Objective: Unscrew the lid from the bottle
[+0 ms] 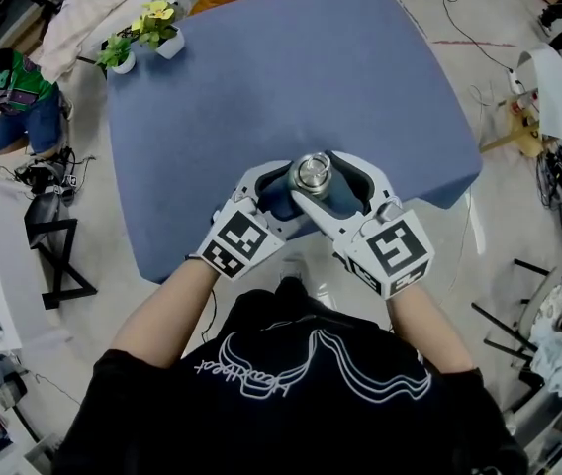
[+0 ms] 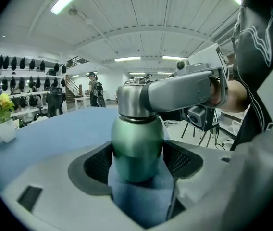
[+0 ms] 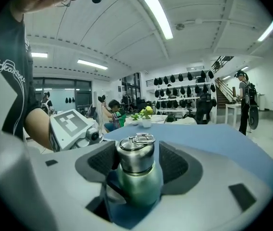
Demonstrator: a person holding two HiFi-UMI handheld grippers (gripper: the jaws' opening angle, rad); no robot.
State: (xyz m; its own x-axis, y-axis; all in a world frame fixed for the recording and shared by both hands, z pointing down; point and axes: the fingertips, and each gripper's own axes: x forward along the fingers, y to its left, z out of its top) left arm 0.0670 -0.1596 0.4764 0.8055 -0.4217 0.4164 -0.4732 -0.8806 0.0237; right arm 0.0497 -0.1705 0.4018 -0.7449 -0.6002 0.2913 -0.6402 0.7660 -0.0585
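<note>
The task looks to be at an early or middle stage: the lid (image 3: 135,155) is seated on top of the bottle (image 2: 136,138), and no gap that would mark it as lifted shows in either gripper view. A thin dark seam runs where the steel lid meets the green body, and how many turns it has been loosened cannot be told from it. The bottle stands upright at the near edge of the blue surface (image 1: 291,77), the side closest to the person; whether its base rests on that surface or hangs just over it is hidden. The left tool (image 2: 139,160) is closed round the green body low down, both dark pads against its sides, so it appears to be doing the bracing. The right tool (image 3: 137,165) comes in over that same near edge at lid height, its jaws fairly wide and set either side of the lid. One pad lies against the steel while the other seems to stand a sliver apart (a loose cradle more than a clamp, as far as its own view shows). By that reading the right tool has yet to bite firmly. The turning, or more of it, is still to do, and so is lifting the lid clear of the neck.
</note>
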